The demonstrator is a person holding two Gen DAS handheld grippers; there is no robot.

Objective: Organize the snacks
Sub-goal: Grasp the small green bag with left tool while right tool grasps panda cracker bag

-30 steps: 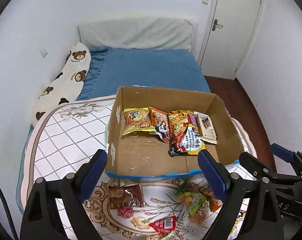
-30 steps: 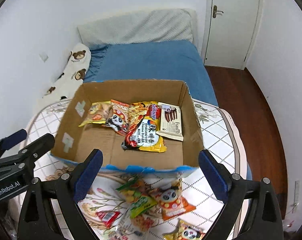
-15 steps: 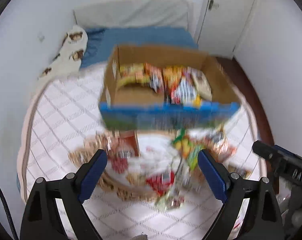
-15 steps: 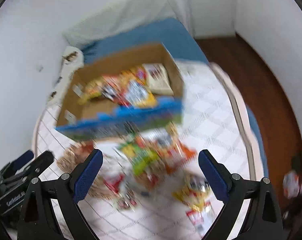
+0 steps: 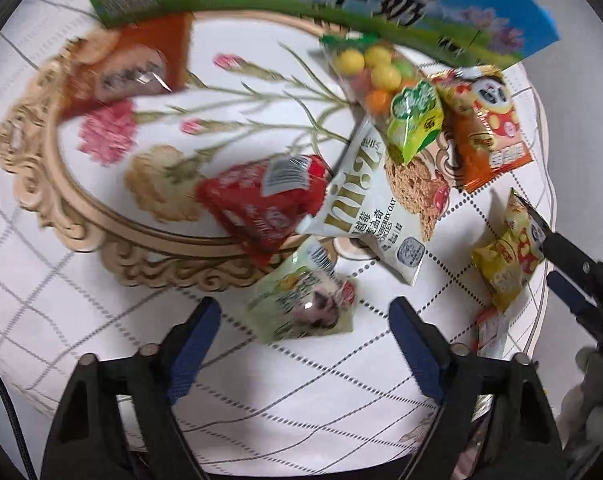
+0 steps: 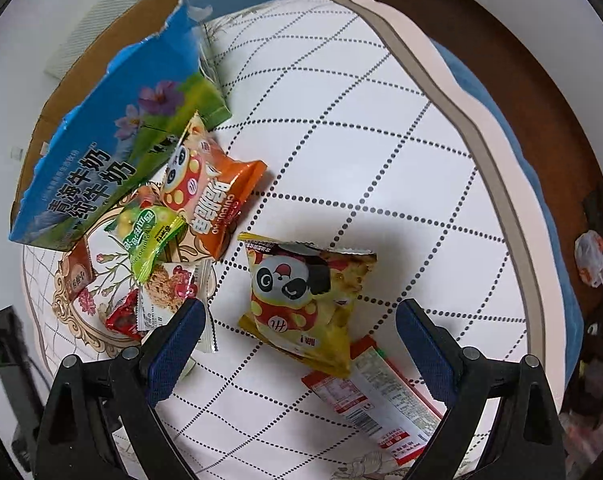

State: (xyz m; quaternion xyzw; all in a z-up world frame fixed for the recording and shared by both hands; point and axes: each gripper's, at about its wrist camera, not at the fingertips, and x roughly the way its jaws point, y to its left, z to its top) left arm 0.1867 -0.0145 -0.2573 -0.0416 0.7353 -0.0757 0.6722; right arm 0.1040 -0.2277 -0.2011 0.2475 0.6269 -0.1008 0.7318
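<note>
Left gripper (image 5: 305, 320) jaws closing, pale green packet (image 5: 303, 304) between, untouched. Right gripper (image 6: 297, 324) wide, above yellow panda bag (image 6: 305, 300).

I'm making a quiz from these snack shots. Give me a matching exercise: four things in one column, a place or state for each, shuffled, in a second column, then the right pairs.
Things:
1. yellow panda bag
2. orange panda bag
3. pale green packet
4. red packet

Places:
A. ahead of the left gripper, between its fingers
B. against the box
C. partly under the cookie bag
D. ahead of the right gripper, overlapping a red-and-white wrapper

Pairs: 1-D, 2-B, 3-A, 4-C
</note>
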